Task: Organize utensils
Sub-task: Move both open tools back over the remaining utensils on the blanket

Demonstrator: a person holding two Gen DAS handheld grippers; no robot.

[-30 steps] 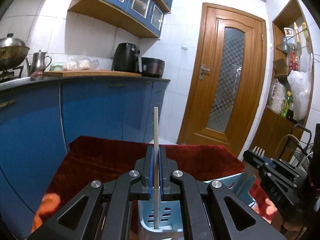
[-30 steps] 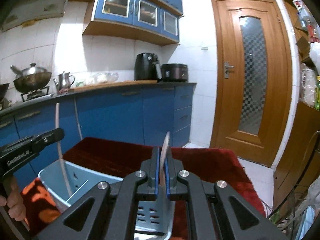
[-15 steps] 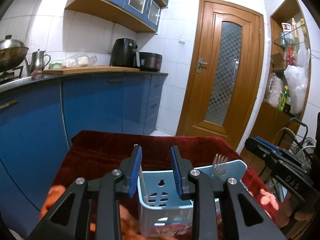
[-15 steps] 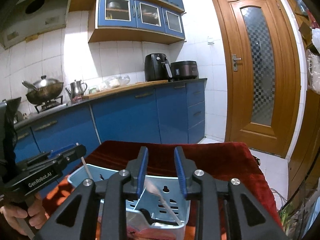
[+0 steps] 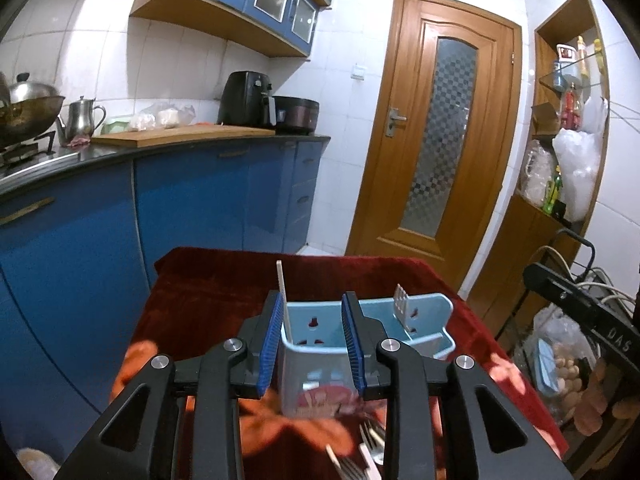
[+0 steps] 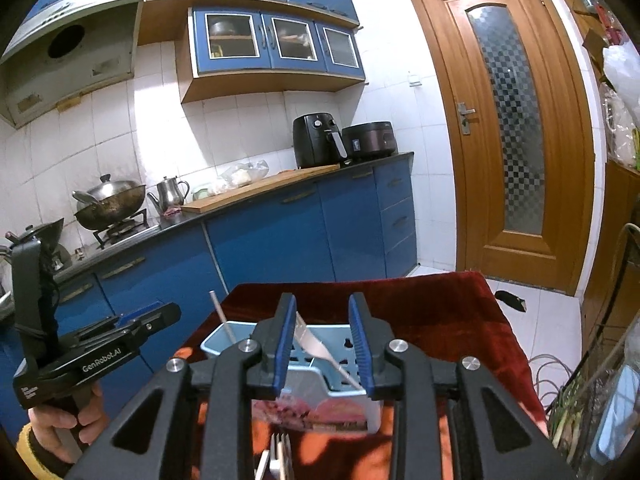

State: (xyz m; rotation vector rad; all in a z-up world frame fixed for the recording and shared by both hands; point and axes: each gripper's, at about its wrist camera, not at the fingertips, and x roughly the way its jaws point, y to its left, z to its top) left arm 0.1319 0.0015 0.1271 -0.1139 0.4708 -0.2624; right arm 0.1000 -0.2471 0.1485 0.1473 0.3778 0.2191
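**Left wrist view: both tools stand open over the utensil caddy**

Left tool (image 5: 312,344), lower centre of frame, has its blue-padded jaws spread and empty around the pale blue plastic utensil caddy (image 5: 316,376) on the dark red cloth-covered tabletop (image 5: 208,296). A thin white chopstick (image 5: 283,300) stands upright in the caddy's left compartment; a steel fork (image 5: 402,306) rises, tines up, from the right one. Right wrist view shows the right tool (image 6: 322,344) likewise open and empty, caddy between its jaws. Loose cutlery (image 5: 360,452) lies at bottom edge.
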